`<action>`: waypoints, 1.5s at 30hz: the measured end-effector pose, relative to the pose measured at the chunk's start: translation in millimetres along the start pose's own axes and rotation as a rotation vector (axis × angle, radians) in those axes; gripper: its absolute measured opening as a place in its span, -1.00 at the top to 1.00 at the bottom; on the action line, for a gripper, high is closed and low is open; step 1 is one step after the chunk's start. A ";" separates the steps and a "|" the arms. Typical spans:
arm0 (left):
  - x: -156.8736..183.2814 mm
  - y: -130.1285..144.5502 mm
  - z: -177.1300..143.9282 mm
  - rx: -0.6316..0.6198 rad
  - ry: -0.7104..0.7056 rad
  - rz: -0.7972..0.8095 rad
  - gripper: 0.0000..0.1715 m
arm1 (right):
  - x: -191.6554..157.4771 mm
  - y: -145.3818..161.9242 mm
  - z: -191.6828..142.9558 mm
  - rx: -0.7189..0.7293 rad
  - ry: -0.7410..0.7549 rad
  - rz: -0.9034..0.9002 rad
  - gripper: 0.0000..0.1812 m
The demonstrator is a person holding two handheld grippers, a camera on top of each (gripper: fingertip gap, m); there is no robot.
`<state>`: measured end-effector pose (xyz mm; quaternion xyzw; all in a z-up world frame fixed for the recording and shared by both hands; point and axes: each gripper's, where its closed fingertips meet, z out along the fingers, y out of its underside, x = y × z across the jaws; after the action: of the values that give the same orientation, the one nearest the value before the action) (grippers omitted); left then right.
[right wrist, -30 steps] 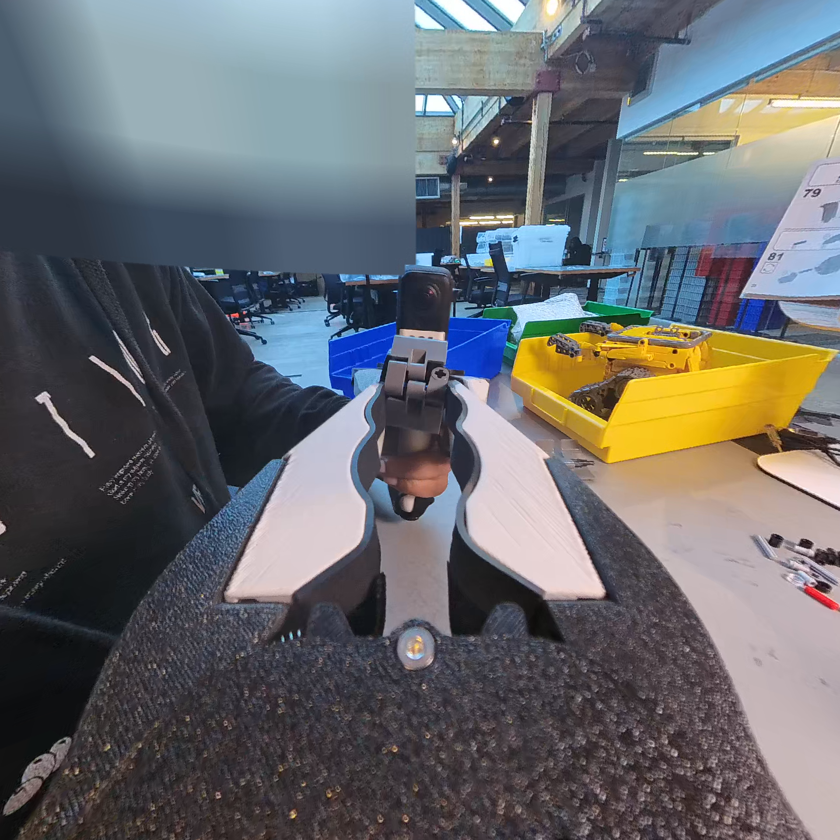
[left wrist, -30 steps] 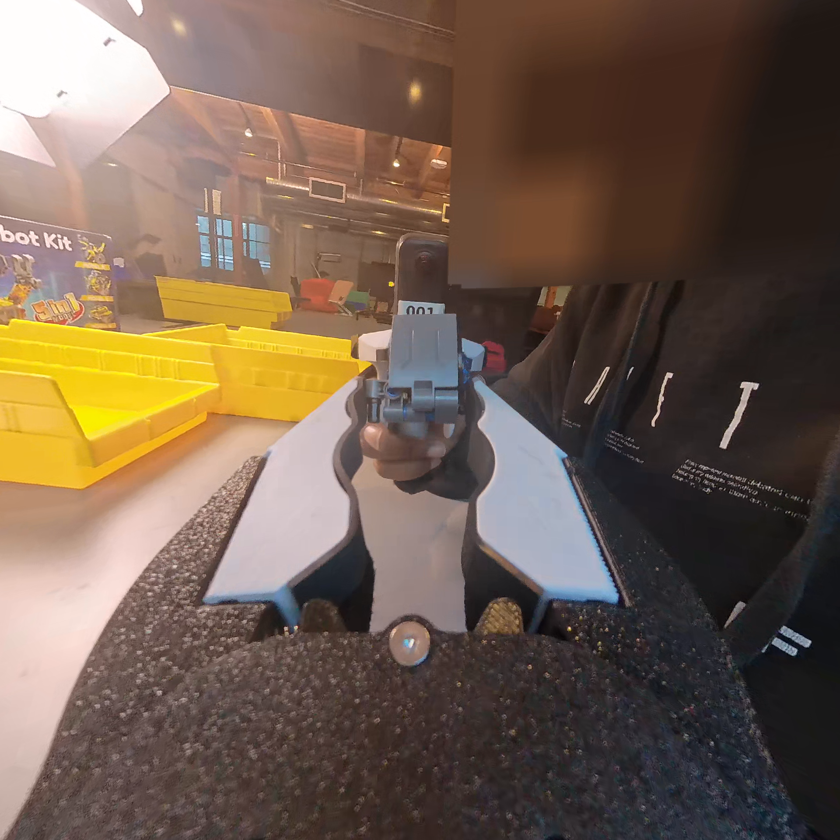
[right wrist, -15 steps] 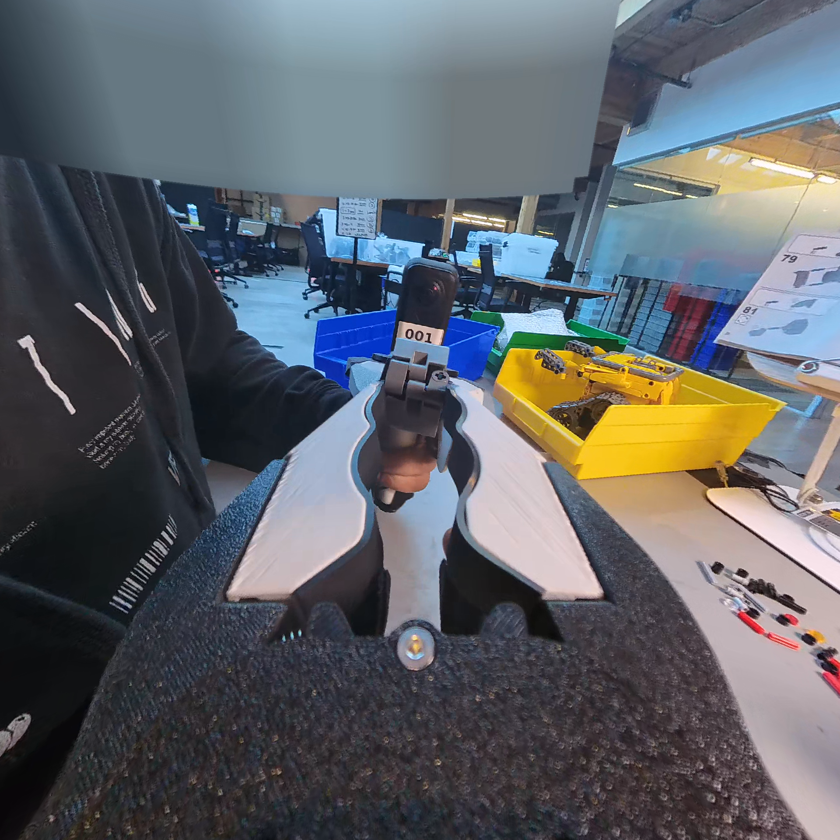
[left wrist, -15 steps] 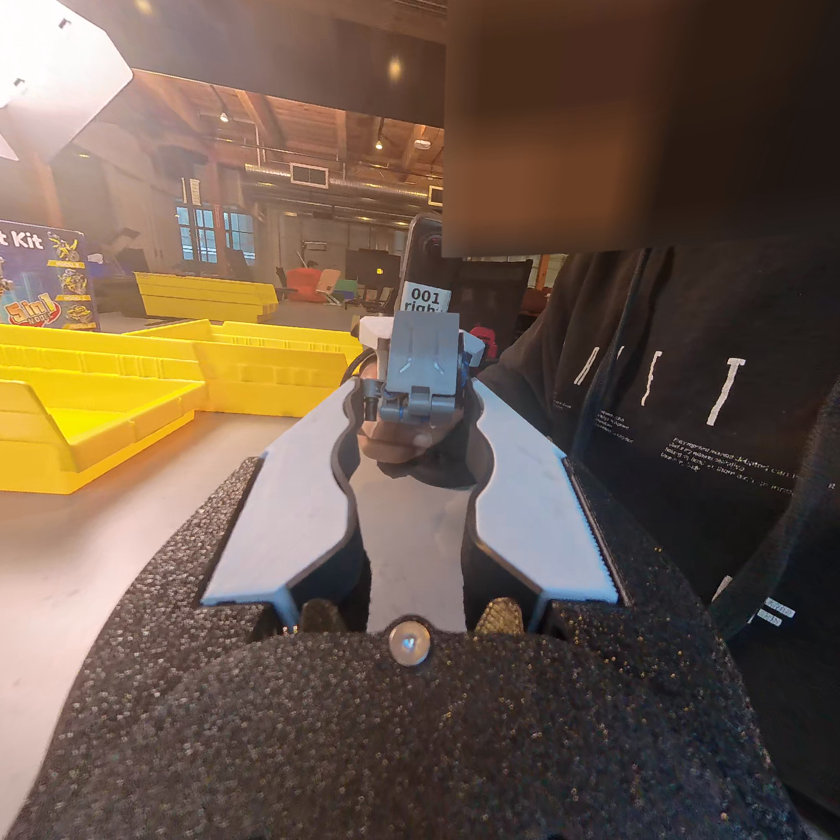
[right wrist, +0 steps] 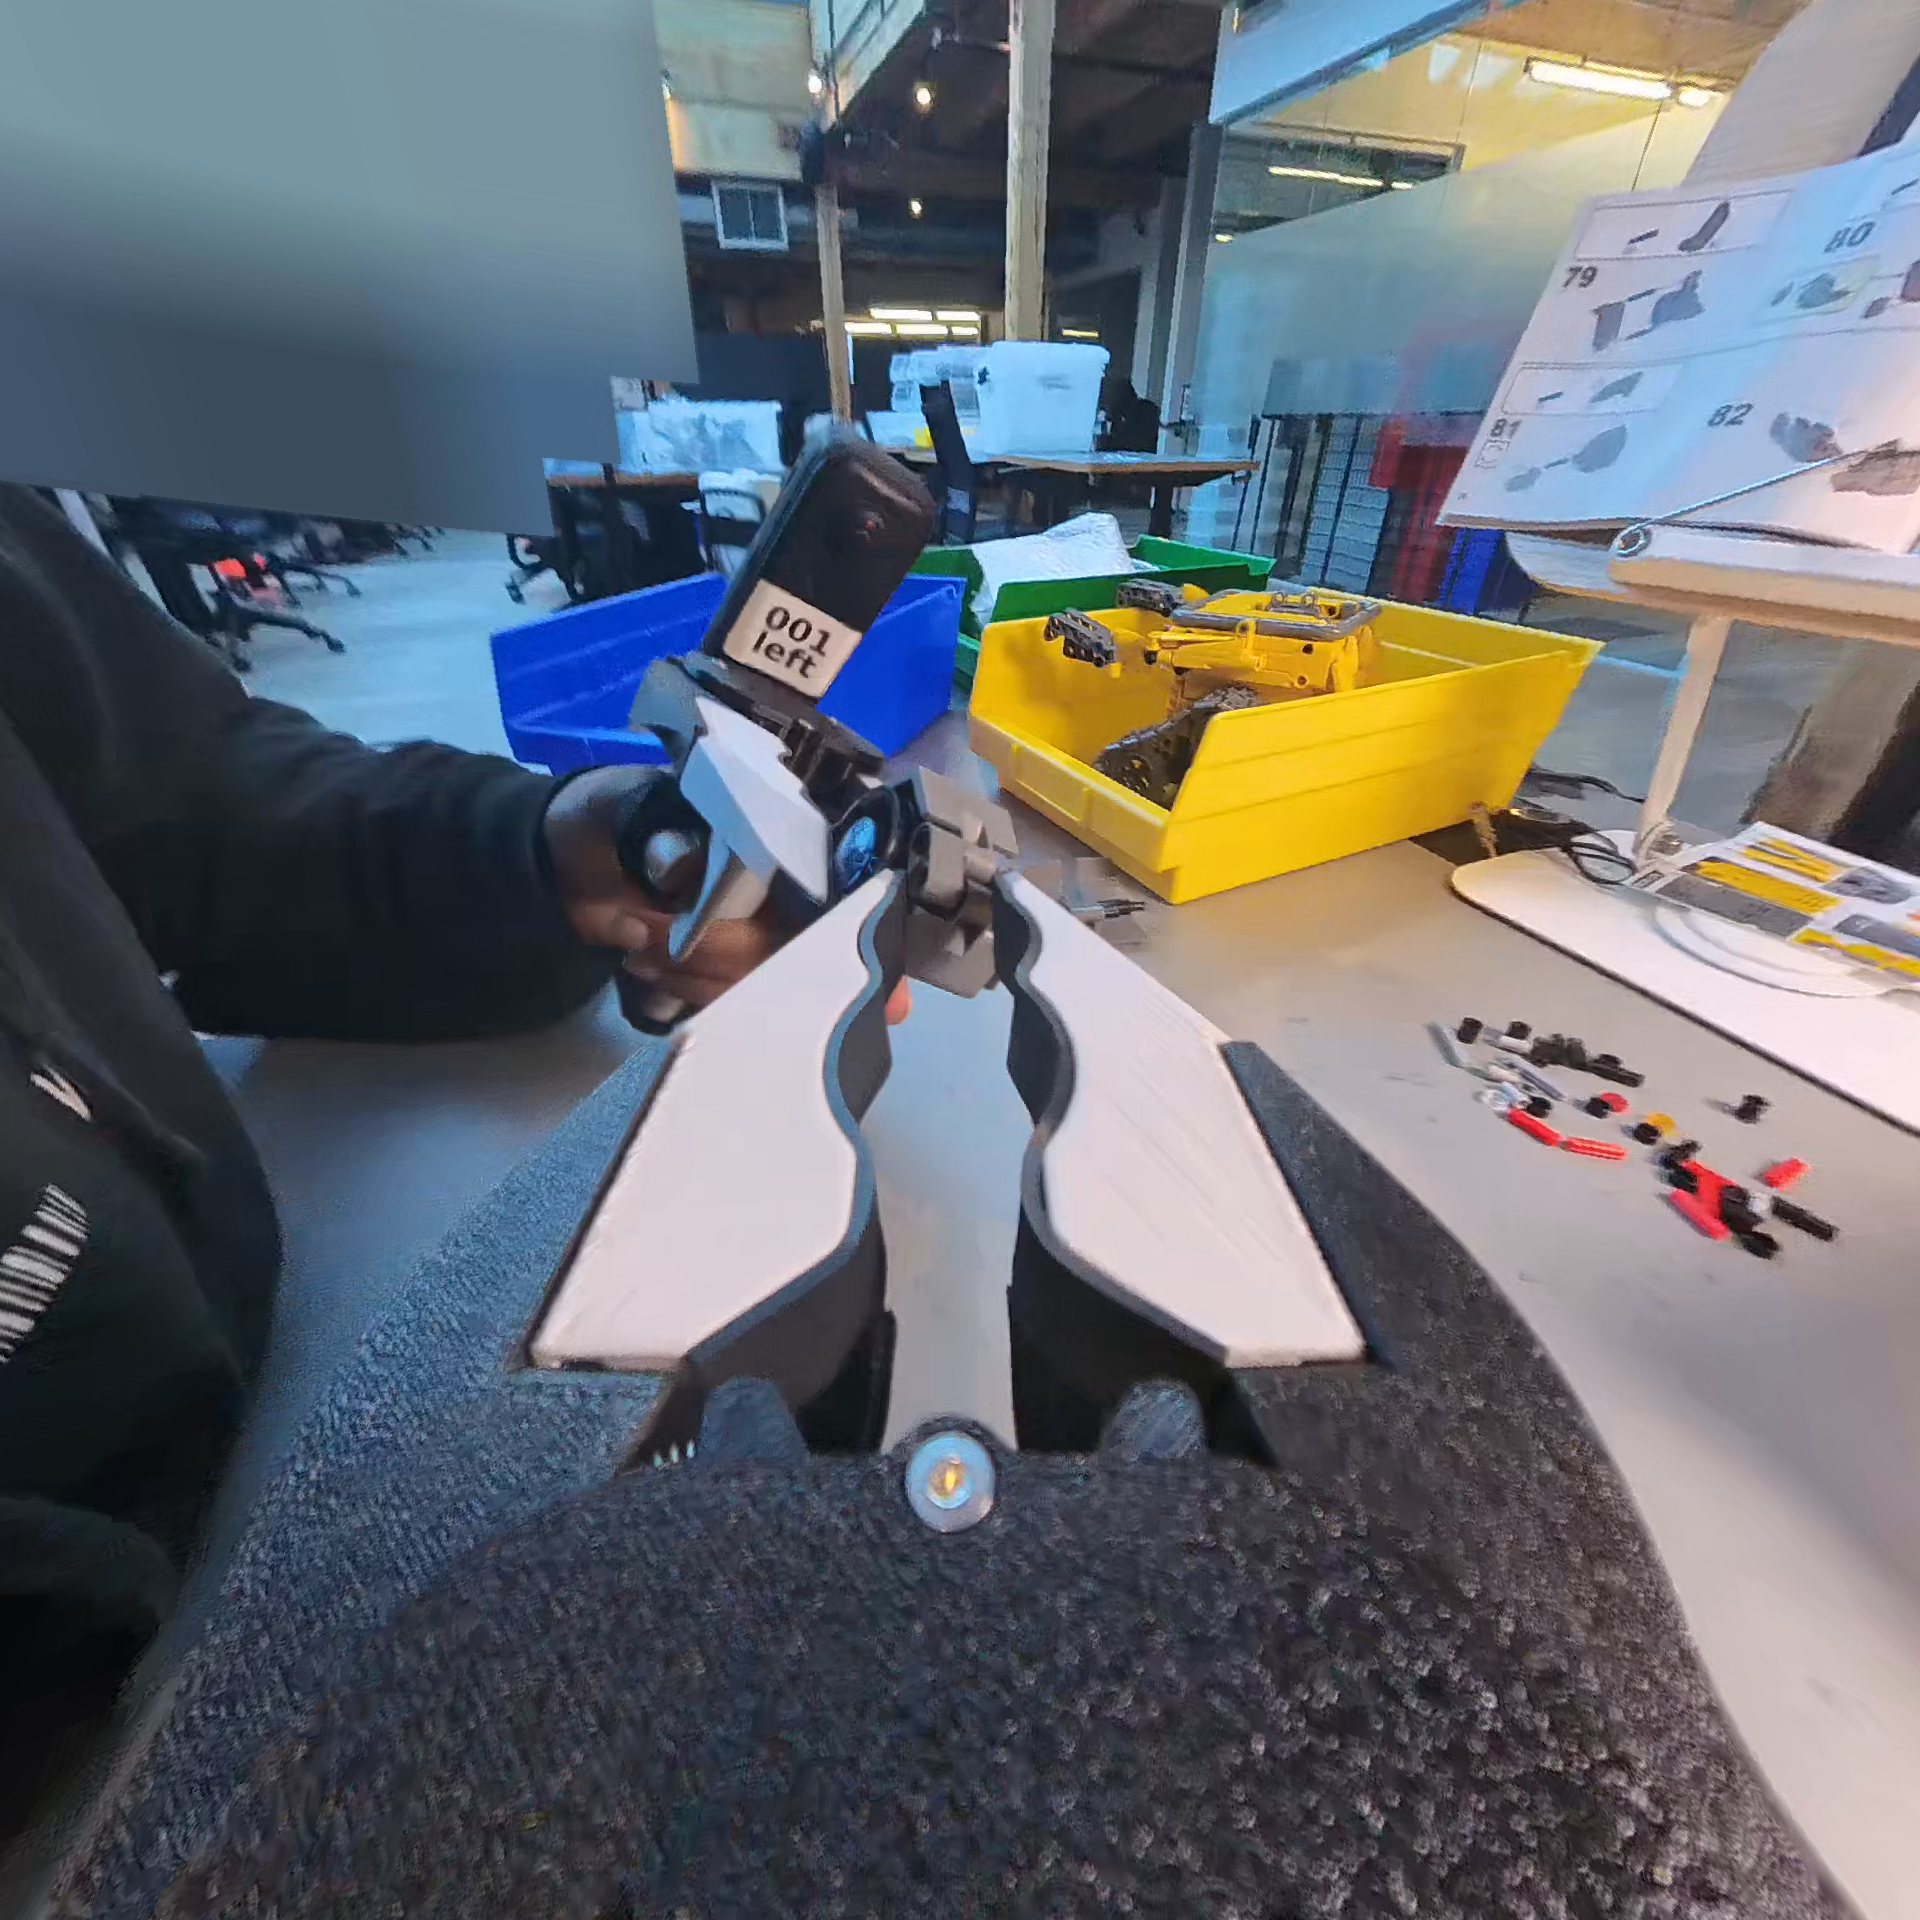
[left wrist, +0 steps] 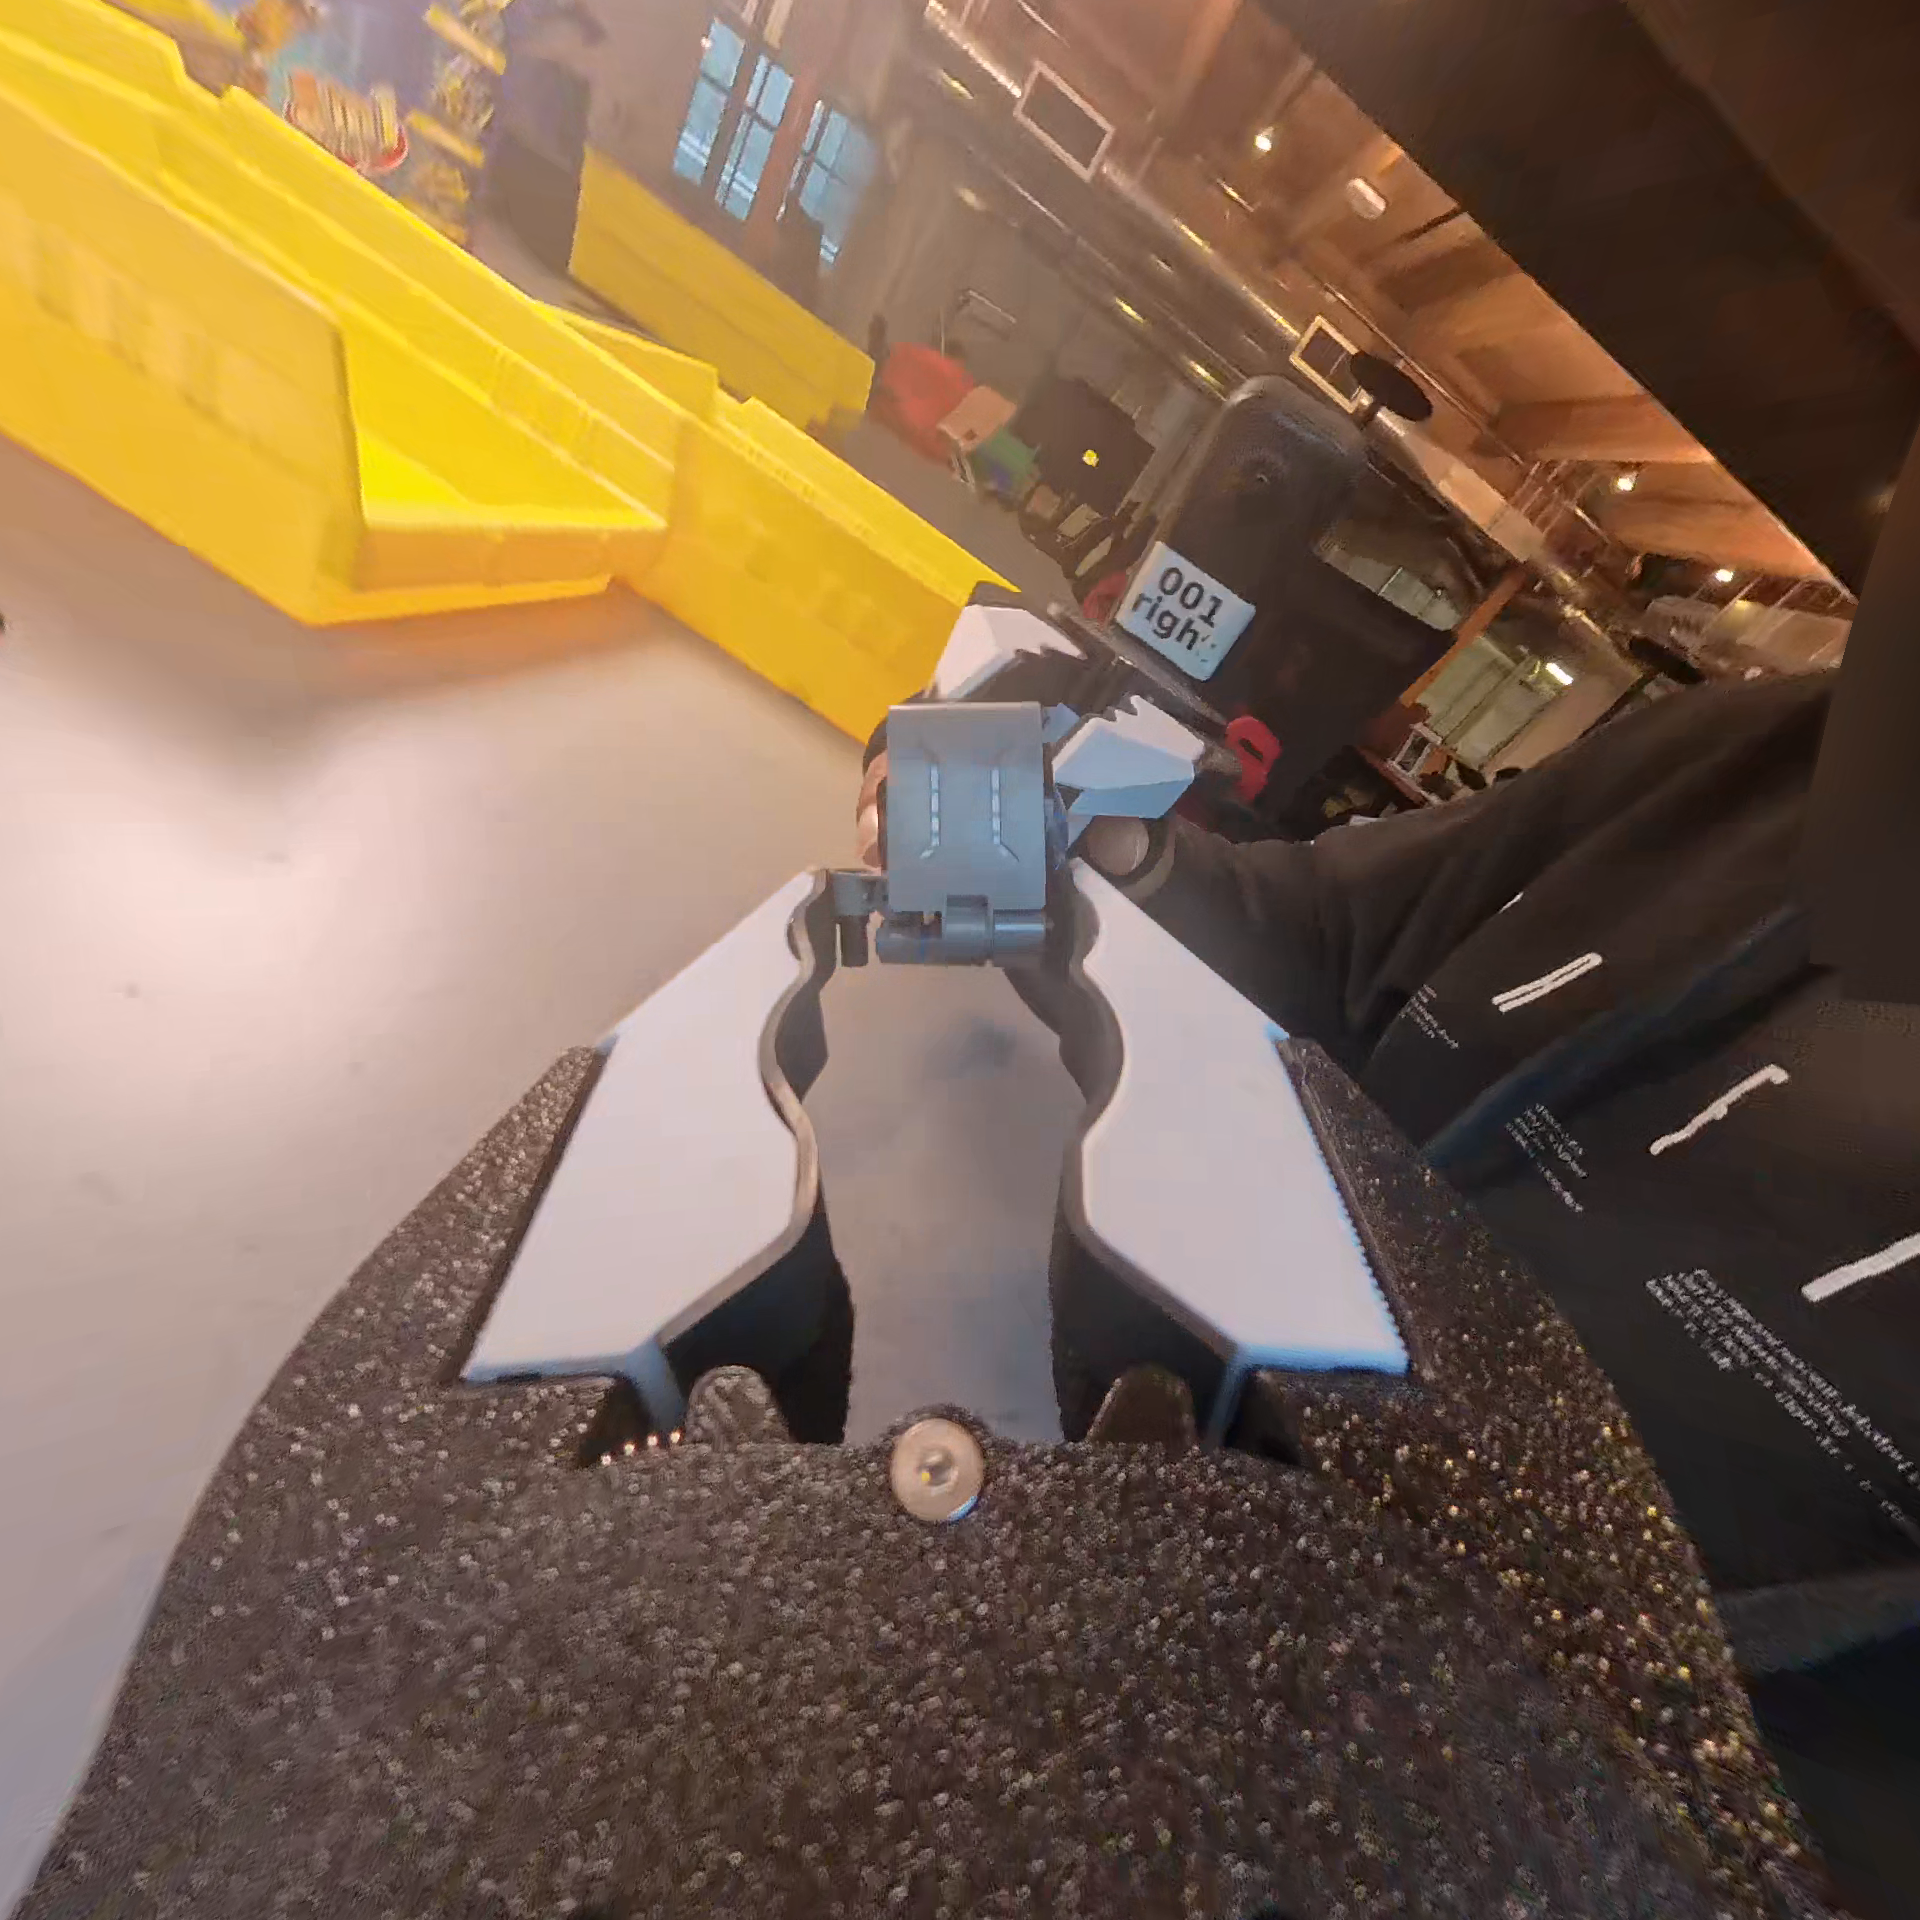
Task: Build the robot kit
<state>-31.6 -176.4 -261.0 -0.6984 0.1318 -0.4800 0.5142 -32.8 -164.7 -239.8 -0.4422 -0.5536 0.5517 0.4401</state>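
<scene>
Left wrist view: left tool [left wrist: 951, 914] clenched on a grey brick assembly [left wrist: 961, 831], fingertips pinching its lower end, above the grey surface [left wrist: 260, 935]. Since 0.5 s ago the view has rolled hard; the yellow bins [left wrist: 416, 416] now run diagonally at upper left. Right tool [left wrist: 1091, 727] shows just behind the assembly, gripped by a hand [left wrist: 1117, 847]; black camera with white label on top.

Right wrist view: right tool [right wrist: 951, 914] also clenched on the grey brick assembly [right wrist: 956, 883]. The left tool [right wrist: 769, 800], dead ahead 0.5 s ago, now sits left and tilted. Only this view shows a blue bin [right wrist: 582, 665], a yellow bin [right wrist: 1299, 790] holding a yellow tracked model [right wrist: 1226, 665], small loose parts [right wrist: 1621, 1132] and an instruction booklet [right wrist: 1714, 343] on a stand.
</scene>
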 end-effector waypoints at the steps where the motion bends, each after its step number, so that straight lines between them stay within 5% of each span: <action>1: -2.5 1.4 -0.3 -0.007 -0.011 -0.020 0.52 | 1.5 3.0 0.5 -0.022 0.016 -0.040 0.83; 9: -10.6 18.9 -2.5 -0.116 -0.020 -0.146 0.52 | -0.1 19.6 3.1 -0.114 0.020 -0.235 0.90; 16: -16.7 -13.5 -11.9 0.077 -0.067 -0.102 0.51 | 15.0 20.9 13.4 -0.008 0.108 0.253 0.91; 19: -16.7 -20.7 -14.4 0.124 -0.090 -0.064 0.51 | 12.5 23.1 18.1 0.003 0.091 0.320 0.91; 26: -10.5 -20.5 -16.7 0.086 -0.070 -0.002 0.52 | 4.6 19.8 16.2 0.005 -0.017 0.267 0.90; 38: 14.1 -5.2 -3.5 -0.041 -0.037 0.216 0.52 | -8.5 2.4 5.2 0.040 -0.176 0.160 0.61; 45: 30.0 -10.2 -3.5 -0.012 0.001 0.314 0.52 | -26.8 7.9 7.0 0.028 -0.271 0.174 0.68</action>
<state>-22.4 -194.3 -236.3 -0.6718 0.2426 -0.3934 0.5788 -33.6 -192.3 -247.8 -0.4037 -0.5597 0.6500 0.3181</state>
